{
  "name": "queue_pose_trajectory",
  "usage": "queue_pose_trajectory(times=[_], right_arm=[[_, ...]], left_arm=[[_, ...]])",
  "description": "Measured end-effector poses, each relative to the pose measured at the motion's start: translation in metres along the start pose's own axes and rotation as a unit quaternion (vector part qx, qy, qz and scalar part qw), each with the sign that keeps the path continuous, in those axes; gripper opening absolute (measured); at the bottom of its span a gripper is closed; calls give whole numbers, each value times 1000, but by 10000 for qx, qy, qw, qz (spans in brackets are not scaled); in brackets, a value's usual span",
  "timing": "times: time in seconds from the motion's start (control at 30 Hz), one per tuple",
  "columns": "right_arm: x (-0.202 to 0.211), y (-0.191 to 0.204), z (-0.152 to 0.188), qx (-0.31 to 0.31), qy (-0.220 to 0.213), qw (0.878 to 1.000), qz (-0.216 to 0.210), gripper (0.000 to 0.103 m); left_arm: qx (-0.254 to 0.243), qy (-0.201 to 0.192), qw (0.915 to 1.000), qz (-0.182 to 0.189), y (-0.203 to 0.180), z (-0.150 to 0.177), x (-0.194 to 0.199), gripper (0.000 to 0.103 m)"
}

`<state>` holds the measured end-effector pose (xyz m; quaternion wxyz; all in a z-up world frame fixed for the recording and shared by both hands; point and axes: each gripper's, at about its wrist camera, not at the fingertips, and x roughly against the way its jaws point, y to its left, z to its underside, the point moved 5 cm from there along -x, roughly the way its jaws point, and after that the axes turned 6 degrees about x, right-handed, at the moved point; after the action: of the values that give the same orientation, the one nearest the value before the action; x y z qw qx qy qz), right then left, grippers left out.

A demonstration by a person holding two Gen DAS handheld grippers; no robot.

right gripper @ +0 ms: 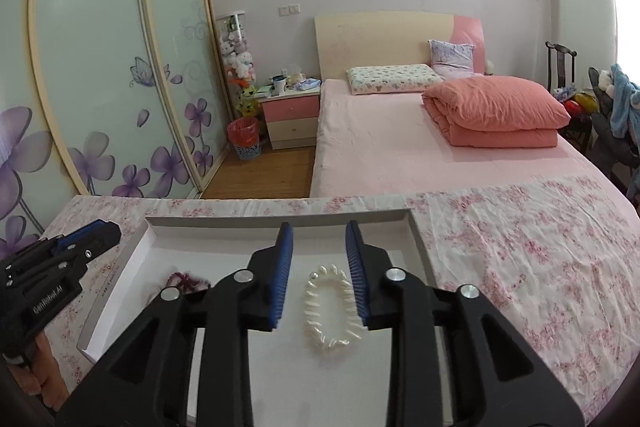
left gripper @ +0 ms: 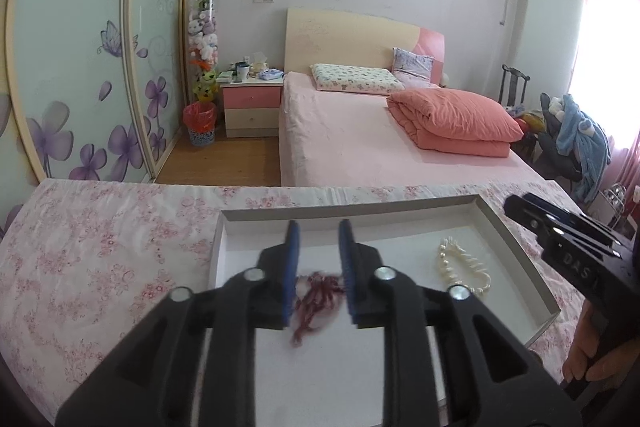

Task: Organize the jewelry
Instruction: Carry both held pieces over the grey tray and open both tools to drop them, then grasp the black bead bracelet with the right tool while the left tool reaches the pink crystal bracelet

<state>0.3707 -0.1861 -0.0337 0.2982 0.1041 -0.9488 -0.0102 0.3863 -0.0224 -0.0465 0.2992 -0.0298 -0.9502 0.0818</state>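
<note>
Left gripper [left gripper: 318, 267] open over red bracelet [left gripper: 316, 293] in white tray [left gripper: 516, 235]; right gripper [right gripper: 320, 271] open over pearl bracelet [right gripper: 330, 311], tray's right side.

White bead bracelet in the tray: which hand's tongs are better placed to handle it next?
Right. The right tongs stand open directly over the white bead bracelet, which lies loose on the tray floor between the pads. The left tongs are open over the dark red jewelry instead, on the tray's other side.
</note>
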Motion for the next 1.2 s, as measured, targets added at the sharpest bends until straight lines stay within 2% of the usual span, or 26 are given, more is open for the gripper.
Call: queue_pose_trajectory(times=[0.33,0.73,0.93,1.2], right_arm=[[21,-11,10,-117,1,9999,34,29],[61,-16,40,-60,99,9999,-16,29],[79,-13,68,-15,299,9995,-126,29],[110,3,116,177,726,9964,-395,29]], left_arm=[[67,-58,9999,-132,16,7,24,30],[52,-15,10000,-40,21,37,66,37],[-10,99,9999,90,21,62,88,39],[-76,359,9988,333,24,113,125,41]])
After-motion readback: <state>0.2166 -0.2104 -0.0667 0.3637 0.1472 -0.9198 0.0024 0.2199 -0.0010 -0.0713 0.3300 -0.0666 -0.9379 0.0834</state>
